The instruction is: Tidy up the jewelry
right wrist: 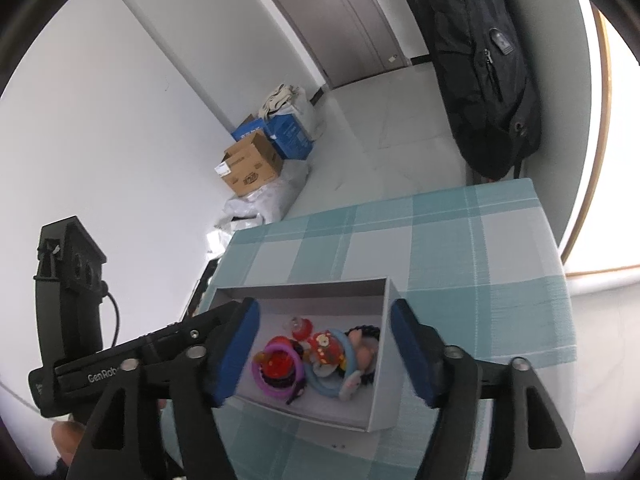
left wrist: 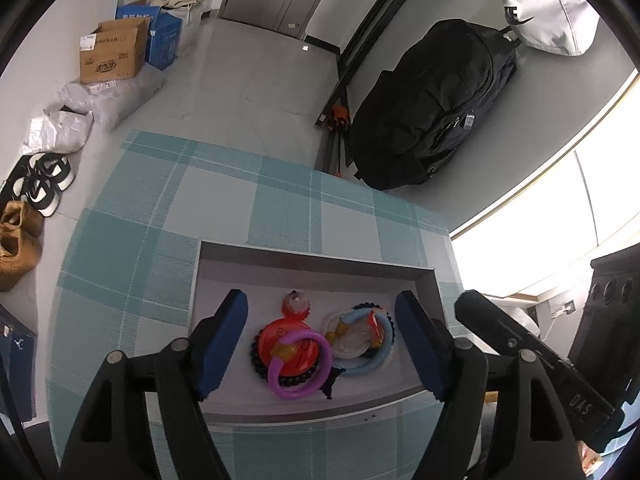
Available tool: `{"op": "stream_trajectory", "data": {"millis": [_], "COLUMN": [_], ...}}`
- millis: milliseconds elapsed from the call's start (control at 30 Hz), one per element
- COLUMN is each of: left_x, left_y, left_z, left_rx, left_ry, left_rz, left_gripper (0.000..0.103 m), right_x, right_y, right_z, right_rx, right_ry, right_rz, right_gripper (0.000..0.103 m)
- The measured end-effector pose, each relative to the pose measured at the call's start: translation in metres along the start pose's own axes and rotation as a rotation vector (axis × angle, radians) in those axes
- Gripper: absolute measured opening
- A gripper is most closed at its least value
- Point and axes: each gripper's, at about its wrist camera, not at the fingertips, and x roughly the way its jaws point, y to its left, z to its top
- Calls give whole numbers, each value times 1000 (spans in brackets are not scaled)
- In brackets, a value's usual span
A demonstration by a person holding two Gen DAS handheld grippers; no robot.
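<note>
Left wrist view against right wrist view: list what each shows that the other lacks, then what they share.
Only the left wrist view shows the shoes by the wall and the white Nike bag. Only the right wrist view shows a person's fingers under the left gripper's handle. Both show the grey box holding the purple ring and blue ring, the checked cloth, black backpack and cardboard box.

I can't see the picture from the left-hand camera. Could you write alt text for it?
The left gripper, jaws open and empty, hangs over a shallow grey box on a teal checked tablecloth. Inside lie a purple ring, a light blue ring and red and black beaded pieces. Behind are a black backpack, cardboard boxes and shoes.
</note>
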Motion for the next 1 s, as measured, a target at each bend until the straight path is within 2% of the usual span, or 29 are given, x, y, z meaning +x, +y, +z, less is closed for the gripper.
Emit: {"op": "stream_trajectory", "data": {"millis": [233, 300, 467, 600, 833, 1000], "left_x": [-7, -12, -23, -30, -49, -59], "left_y": [-6, -7, -7, -9, -16, -20], "left_z": [-3, -5, -10, -16, -32, -43], "left_rx": [65, 80, 102, 119, 163, 180], "left_ry": [-36, -58, -107, -138, -208, -248], "left_rz": [52, 62, 86, 101, 125, 130], "left_gripper": [72, 72, 73, 73, 74, 82], "right_x": [-1, -6, -18, -28, -50, -66], "right_y": [-2, 0, 7, 15, 23, 27], "right_z": [0, -1, -3, -9, -25, -41], "right_rx": [-7, -18, -58, -97, -164, -210], "right_ry": [8, -10, -49, -88, -155, -190], "right_rz": [-28, -32, -35, -35, -34, -21], "right_gripper": [81, 86, 90, 99, 103, 103]}}
